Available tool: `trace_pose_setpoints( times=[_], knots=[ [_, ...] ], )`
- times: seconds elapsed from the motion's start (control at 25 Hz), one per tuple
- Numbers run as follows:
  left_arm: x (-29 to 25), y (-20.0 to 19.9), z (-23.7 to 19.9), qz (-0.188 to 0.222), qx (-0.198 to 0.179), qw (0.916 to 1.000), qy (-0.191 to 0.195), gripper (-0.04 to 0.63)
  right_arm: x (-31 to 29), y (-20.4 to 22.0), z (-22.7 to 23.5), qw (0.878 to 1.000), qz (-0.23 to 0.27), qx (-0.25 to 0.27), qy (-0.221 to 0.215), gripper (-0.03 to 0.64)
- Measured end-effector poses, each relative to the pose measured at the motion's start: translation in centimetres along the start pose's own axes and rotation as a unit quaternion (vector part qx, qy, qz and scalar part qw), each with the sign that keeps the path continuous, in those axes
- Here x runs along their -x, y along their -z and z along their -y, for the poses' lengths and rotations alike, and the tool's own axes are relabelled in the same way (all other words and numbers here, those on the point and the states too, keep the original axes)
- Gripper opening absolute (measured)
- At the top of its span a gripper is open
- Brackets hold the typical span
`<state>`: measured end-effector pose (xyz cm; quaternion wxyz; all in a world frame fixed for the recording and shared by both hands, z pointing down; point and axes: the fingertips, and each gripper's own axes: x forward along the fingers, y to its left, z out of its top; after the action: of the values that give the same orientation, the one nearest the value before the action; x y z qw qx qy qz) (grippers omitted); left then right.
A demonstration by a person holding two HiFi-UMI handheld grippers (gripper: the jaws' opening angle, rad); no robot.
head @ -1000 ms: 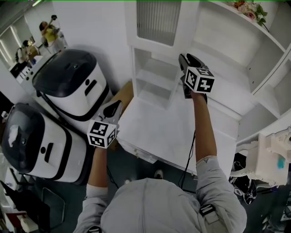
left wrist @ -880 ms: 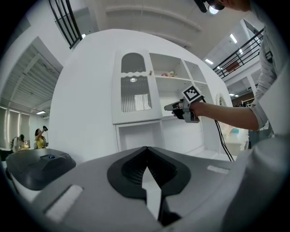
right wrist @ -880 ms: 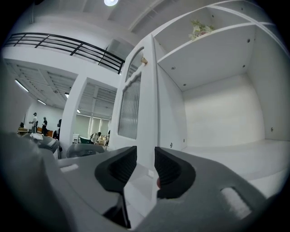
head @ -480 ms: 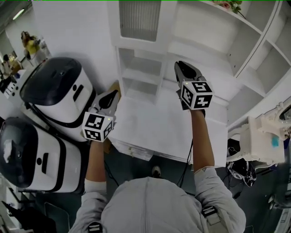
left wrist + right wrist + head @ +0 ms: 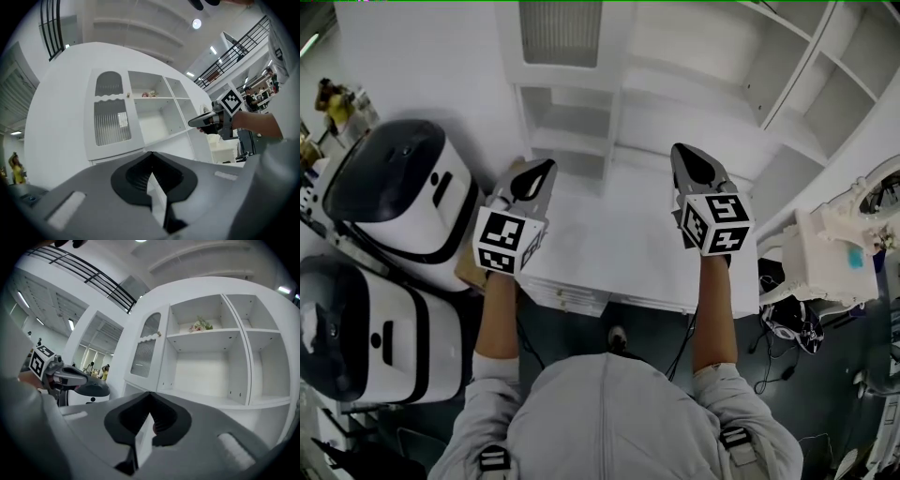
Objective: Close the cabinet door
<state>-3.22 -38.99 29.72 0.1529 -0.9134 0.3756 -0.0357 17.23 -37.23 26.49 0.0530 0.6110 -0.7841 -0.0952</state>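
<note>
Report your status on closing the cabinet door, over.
Left hand-held gripper shut, empty; right hand-held gripper shut, empty. White cabinet door with ribbed glass pane looks closed, both off it. Nothing in the way.

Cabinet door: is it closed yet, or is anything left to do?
Done: the cabinet door looks flush against the cabinet. In hand: nothing; the left gripper and right gripper are shut, empty and clear of it. Left: apparently nothing, beyond checking the door sits fully home.
</note>
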Motion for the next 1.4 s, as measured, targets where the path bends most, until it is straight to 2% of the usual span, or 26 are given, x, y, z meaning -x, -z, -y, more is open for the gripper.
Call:
trace_pose_setpoints(
  times=[0.32, 0.52, 0.96, 1.4],
  knots=[
    [-0.4, -1.9, 2.4, 0.016, -0.017, 0.9994, 0.026, 0.017, 4.2, 1.5, -1.2, 1.000, -0.012, -0.003, 0.006, 0.002],
    [0.0, -2.5, 2.5, 0.023, -0.024, 0.9992, 0.024, 0.017, 5.7, 2.1, -1.0, 1.000, -0.021, -0.002, 0.013, 0.001],
    [0.1, -2.3, 3.3, 0.028, -0.013, 0.9991, 0.028, 0.017, 5.4, 2.5, -2.0, 0.999, -0.034, 0.009, -0.006, 0.000],
    [-1.1, -1.2, 4.7, 0.014, -0.006, 0.9989, 0.045, 0.017, 5.0, 3.6, -1.8, 0.998, -0.052, 0.011, -0.015, 0.000]
  ],
)
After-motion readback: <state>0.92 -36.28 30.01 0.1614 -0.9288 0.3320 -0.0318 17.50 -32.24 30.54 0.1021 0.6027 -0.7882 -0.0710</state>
